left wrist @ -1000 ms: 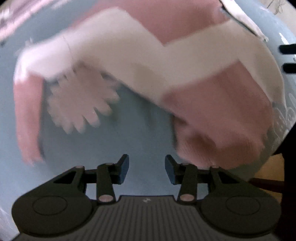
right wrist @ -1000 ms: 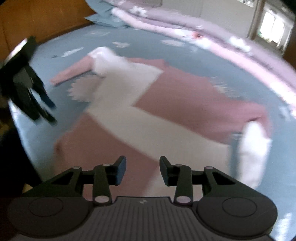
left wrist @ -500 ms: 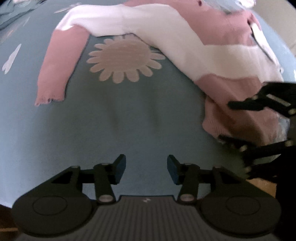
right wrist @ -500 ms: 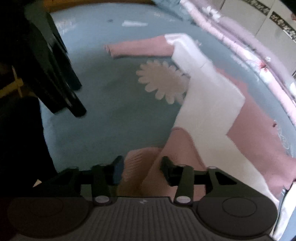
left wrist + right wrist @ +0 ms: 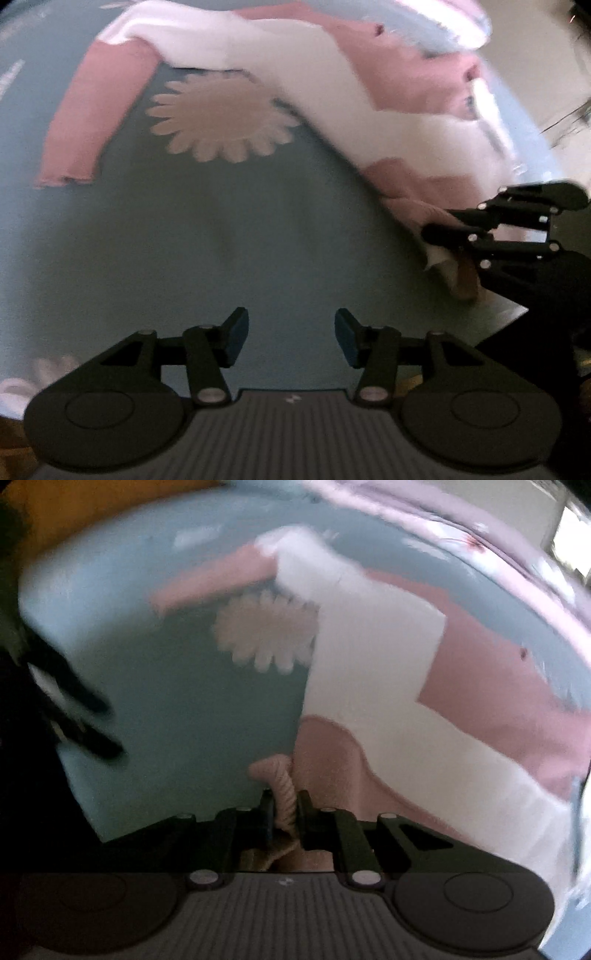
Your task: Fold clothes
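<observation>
Right wrist view shows the right gripper [image 5: 284, 812] with its jaws just closed in on the ribbed pink hem corner [image 5: 282, 779] of the pink and white knitted sweater [image 5: 373, 657], the fabric bunched and pinched between the pads. That sweater lies spread on the pale blue bedsheet with a daisy print [image 5: 166, 686], body flat, one pink-cuffed sleeve [image 5: 207, 583] stretched out away from the body toward the far side of the bed. From the left wrist view, the left gripper [image 5: 291, 332] hovers over bare sheet with its jaws about half open and nothing between them, well apart from the garment; the right gripper appears there at the edge, clamped on the hem. As for progress, folding looks barely begun: no part of the sweater is laid over another yet, both the sleeve and the body are still to be turned in, and only one corner is secured. The left gripper probably needs a hold of its own, perhaps on the sleeve or the other hem corner, before a clean fold can be made.
</observation>
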Motion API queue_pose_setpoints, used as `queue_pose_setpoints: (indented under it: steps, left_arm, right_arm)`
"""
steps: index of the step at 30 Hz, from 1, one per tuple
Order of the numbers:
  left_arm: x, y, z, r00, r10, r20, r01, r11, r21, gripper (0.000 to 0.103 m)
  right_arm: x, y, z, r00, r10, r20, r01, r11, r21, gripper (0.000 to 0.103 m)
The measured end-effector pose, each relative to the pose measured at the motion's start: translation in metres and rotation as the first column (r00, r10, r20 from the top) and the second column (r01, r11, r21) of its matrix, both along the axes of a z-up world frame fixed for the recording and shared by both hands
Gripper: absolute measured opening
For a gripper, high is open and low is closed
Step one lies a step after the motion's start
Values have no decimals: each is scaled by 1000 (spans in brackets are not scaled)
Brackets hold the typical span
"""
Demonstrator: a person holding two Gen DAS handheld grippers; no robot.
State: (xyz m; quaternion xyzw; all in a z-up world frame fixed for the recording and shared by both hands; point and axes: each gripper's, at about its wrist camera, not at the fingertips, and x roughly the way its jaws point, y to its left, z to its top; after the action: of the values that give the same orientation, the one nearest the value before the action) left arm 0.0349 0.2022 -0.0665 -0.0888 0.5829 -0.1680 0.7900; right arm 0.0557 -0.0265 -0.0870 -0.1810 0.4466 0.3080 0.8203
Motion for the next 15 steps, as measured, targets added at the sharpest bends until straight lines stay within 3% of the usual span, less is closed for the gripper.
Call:
queue_pose_setpoints:
  steps: [1,3,12,15]
  left_arm:
    - [3,-1,0,1000,4,-6,-4,999,-32,52]
    - [8,-6,2,1000,3,1,-3,999,-35,52]
    - [8,21,16,997,71,28,-72,996,49,53]
    - [3,37,11,993,119,5,-119,990,72,53]
  right_arm:
    - [0,-10,9,1000,-8,-19,9,997,72,9]
    - [-1,-22,24,999,-17,-48,24,988,155,7]
    - [-9,-3,54,990,103,-96,-65,938,341,7]
    - [-9,18,49,985,139,-99,-99,939,330,8]
